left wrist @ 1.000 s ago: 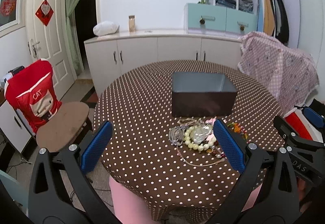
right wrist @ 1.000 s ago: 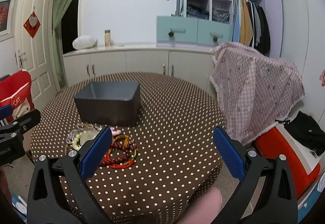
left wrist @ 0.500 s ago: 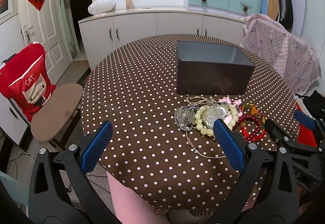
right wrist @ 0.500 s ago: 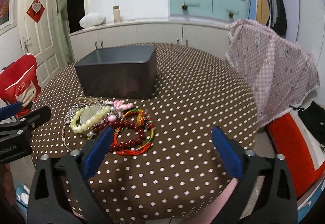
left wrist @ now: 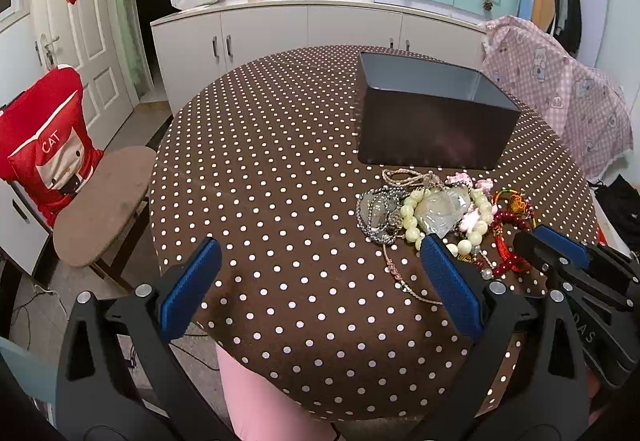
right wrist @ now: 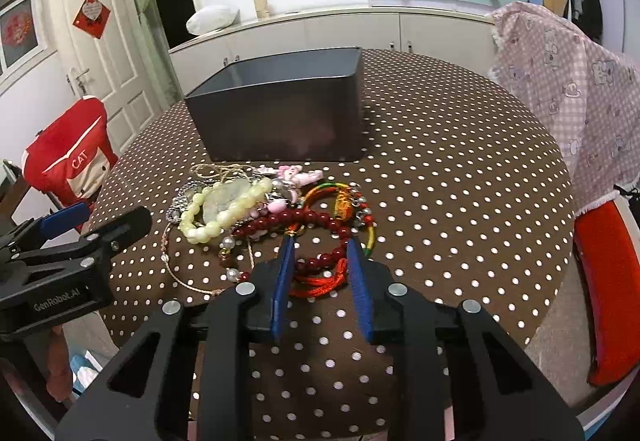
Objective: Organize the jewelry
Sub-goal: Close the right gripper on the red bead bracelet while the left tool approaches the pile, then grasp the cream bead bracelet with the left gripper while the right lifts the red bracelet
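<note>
The right tongs (right wrist: 320,247) point down at the near edge of the jewelry pile (right wrist: 264,213) on the polka-dot worktop (right wrist: 460,177). Their blue pads are closing, with part of the dark red bead bracelet (right wrist: 316,219) and a red cord (right wrist: 320,281) lying between them; the pads do not yet press on either, so nothing is grasped. The left tongs (left wrist: 316,269) stand wide apart, released and empty, hovering over the worktop's near edge just left of the pile; their right pad (left wrist: 448,281) sits over the pile's near fringe in that view.

The pile lies heaped just in front of the dark box (right wrist: 280,113), close to its front wall. In it are a pale green bead bracelet (right wrist: 216,211) around a translucent pendant, a grey metal chain (left wrist: 378,213), pink charms (right wrist: 296,173), a multicoloured cord bangle (right wrist: 344,193) and a thin chain (left wrist: 404,277) trailing toward the near edge. The box is open at the top; whether anything is inside cannot be told.
</note>
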`<state>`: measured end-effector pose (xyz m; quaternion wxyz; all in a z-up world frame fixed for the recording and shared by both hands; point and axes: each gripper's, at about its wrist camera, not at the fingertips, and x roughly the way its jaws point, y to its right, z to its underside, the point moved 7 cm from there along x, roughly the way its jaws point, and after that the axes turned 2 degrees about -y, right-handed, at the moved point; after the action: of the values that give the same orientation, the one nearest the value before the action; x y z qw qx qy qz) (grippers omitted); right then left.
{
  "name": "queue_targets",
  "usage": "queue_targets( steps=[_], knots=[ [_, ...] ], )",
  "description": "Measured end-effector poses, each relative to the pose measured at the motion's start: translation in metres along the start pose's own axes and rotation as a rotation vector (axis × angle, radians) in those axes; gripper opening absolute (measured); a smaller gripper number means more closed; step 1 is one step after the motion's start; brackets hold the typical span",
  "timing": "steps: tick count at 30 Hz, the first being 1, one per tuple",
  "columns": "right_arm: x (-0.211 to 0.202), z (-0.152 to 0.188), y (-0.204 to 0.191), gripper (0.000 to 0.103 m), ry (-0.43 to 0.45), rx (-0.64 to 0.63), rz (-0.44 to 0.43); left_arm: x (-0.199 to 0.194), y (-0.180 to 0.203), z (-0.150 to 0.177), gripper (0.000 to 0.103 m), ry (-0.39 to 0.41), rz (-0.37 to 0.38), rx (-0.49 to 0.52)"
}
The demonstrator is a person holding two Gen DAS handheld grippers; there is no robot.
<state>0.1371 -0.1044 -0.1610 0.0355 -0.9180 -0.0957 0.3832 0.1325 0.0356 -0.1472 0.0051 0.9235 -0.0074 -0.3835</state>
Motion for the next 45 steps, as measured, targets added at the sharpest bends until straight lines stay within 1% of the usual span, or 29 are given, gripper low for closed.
queue_targets(
  steps=[8, 14, 17, 19, 21, 22, 25, 26, 27, 30, 32, 33, 34, 37, 39, 41, 42, 43, 45],
  knots=[
    [0.009, -0.004, 0.003, 0.025, -0.012, -0.02, 0.025, 0.003, -0.004, 0.004, 0.097, -0.008, 0.014, -0.009],
    [0.016, -0.012, 0.008, 0.025, -0.051, -0.014, 0.001, 0.003, -0.005, 0.004, 0.097, -0.007, 0.029, -0.011],
    [0.018, -0.014, 0.012, 0.025, -0.072, 0.004, -0.011, 0.002, -0.004, 0.004, 0.097, -0.012, 0.053, -0.016],
    [0.021, -0.017, 0.01, 0.025, -0.079, -0.029, 0.005, 0.002, -0.002, 0.004, 0.097, -0.016, 0.081, -0.019],
    [0.024, -0.016, 0.007, 0.019, -0.075, -0.093, 0.059, 0.001, 0.001, 0.003, 0.097, -0.011, 0.1, -0.018],
    [0.023, -0.015, 0.006, 0.014, -0.068, -0.121, 0.083, 0.001, 0.002, 0.003, 0.097, -0.007, 0.104, -0.016],
    [0.021, -0.012, 0.01, 0.007, -0.056, -0.13, 0.072, -0.001, 0.009, 0.001, 0.096, 0.001, 0.144, -0.013],
    [0.021, -0.012, 0.012, 0.006, -0.057, -0.113, 0.06, -0.001, 0.011, 0.0, 0.094, 0.002, 0.159, -0.014],
    [0.019, -0.011, 0.015, 0.006, -0.059, -0.09, 0.043, -0.001, 0.014, -0.001, 0.09, -0.002, 0.175, -0.015],
    [0.013, -0.012, 0.019, 0.006, -0.049, -0.053, 0.002, 0.001, 0.021, -0.001, 0.073, 0.001, 0.182, -0.006],
    [0.006, -0.015, 0.021, 0.006, -0.034, -0.032, -0.027, 0.004, 0.028, -0.002, 0.07, -0.011, 0.215, 0.0],
    [0.001, -0.019, 0.022, 0.006, -0.022, -0.02, -0.05, 0.006, 0.031, -0.002, 0.068, -0.024, 0.243, -0.01],
    [-0.005, -0.022, 0.023, 0.006, -0.007, -0.011, -0.067, 0.01, 0.033, -0.001, 0.063, -0.042, 0.262, -0.024],
    [-0.022, -0.033, 0.022, 0.006, 0.044, -0.018, -0.076, 0.02, 0.036, -0.001, 0.056, -0.092, 0.301, -0.064],
    [-0.033, -0.039, 0.022, 0.006, 0.074, -0.018, -0.086, 0.026, 0.037, -0.002, 0.051, -0.111, 0.313, -0.096],
    [-0.041, -0.045, 0.023, 0.006, 0.1, -0.015, -0.098, 0.027, 0.037, -0.005, 0.045, -0.115, 0.319, -0.122],
    [-0.045, -0.046, 0.024, 0.006, 0.111, -0.017, -0.099, 0.027, 0.037, -0.005, 0.039, -0.119, 0.322, -0.128],
    [-0.047, -0.045, 0.026, 0.006, 0.119, -0.016, -0.097, 0.027, 0.037, -0.006, 0.036, -0.123, 0.331, -0.138],
    [-0.051, -0.048, 0.03, 0.006, 0.13, -0.009, -0.094, 0.025, 0.039, -0.008, 0.035, -0.124, 0.353, -0.143]
  ],
)
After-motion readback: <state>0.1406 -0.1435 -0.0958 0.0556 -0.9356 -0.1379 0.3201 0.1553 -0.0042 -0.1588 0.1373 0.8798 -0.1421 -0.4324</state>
